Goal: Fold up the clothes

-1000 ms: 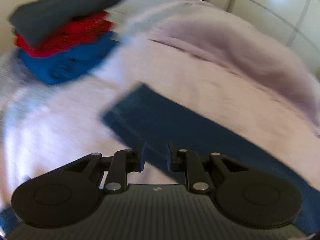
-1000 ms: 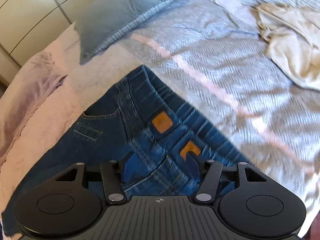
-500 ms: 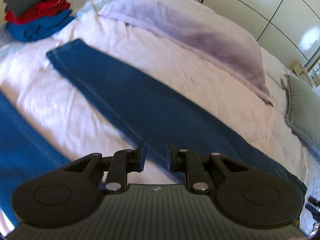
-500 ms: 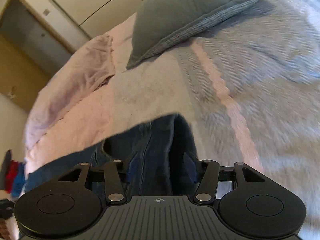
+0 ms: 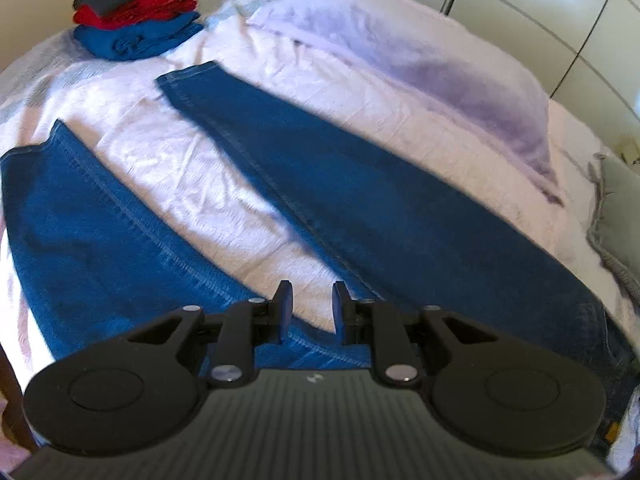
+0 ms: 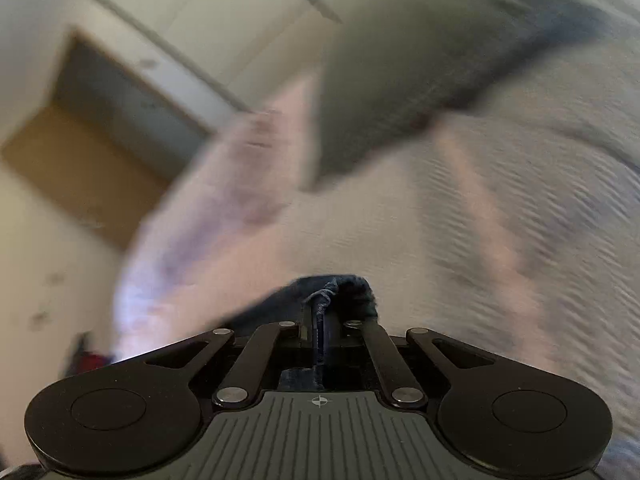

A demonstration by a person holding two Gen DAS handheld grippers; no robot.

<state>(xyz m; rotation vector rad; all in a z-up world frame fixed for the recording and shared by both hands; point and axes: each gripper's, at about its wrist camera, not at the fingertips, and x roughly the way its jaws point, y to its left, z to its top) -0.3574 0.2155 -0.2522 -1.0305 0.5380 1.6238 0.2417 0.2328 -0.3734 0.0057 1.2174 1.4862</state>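
Note:
A pair of blue jeans (image 5: 360,184) lies spread on the white bed sheet (image 5: 192,184), its two legs fanning away towards the far left. My left gripper (image 5: 313,300) hovers over the spot where the legs meet; its fingers stand a little apart with nothing pinched between them. In the right wrist view, which is blurred, my right gripper (image 6: 322,320) is shut on a bunched fold of the jeans (image 6: 340,292). The dark denim bulges up just beyond its fingertips.
A stack of folded clothes (image 5: 136,12), grey over red over blue, sits at the bed's far left corner. A lilac pillow (image 5: 420,68) lies behind the jeans, a grey pillow (image 5: 616,216) at the right edge. Wardrobe doors (image 5: 580,20) stand beyond.
The left view has drawn back until both jeans legs show. My right gripper has closed on the denim and tipped up, so the jeans nearly vanish from its view.

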